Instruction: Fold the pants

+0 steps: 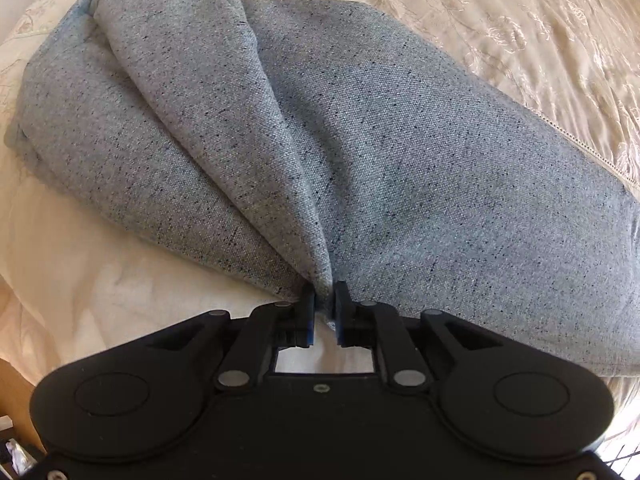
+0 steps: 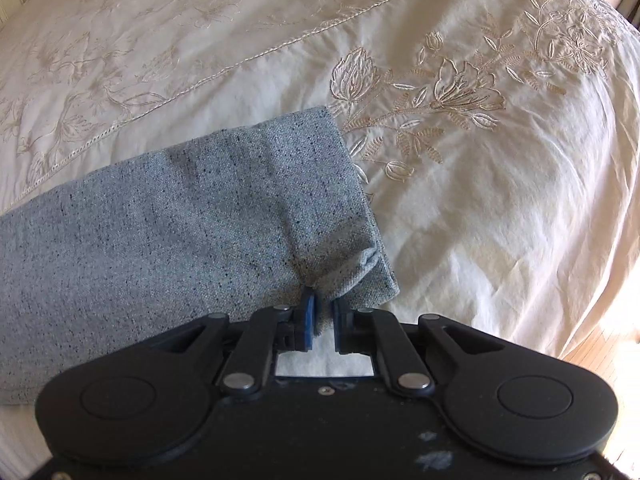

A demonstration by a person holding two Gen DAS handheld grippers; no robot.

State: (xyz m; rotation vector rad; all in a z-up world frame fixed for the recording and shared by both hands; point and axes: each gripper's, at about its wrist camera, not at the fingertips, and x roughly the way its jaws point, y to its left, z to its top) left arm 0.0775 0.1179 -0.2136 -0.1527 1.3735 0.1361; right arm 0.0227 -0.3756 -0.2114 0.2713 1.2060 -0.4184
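Both grippers are clamped on the pants (image 1: pixel 360 140), a grey-blue speckled pair lying on a cream embroidered bedspread (image 2: pixel 500 208). Left gripper (image 1: pixel 324 300) pinches a raised ridge of fabric at the near edge; cloth fans up and away from the jaws in a tented pleat, w/ a second flap (image 1: pixel 172 92) draped to the left over the lower layer. Right gripper (image 2: pixel 324 308) bites the near corner by the leg hem (image 2: pixel 352 184), small pucker right at the jaws. Pads (image 2: pixel 308 316) look closed tight on cloth in both views, only a thin sliver of fabric between them.

Judging from this, step in hand = carrying the near edge over for a fold. To do it well: lift both ends level so the edge stays taut btwn grippers, no sag in the middle. Move both at same pace, else the fold goes diagonal. Keep the pinch till the edge lies flat on the far side, then let go. Left ridge looks bunched, likely needs a slight outward pull to flatten before laying down. Risk: right corner bite is shallow, could slip under tension. Can't tell how many layers each jaw holds
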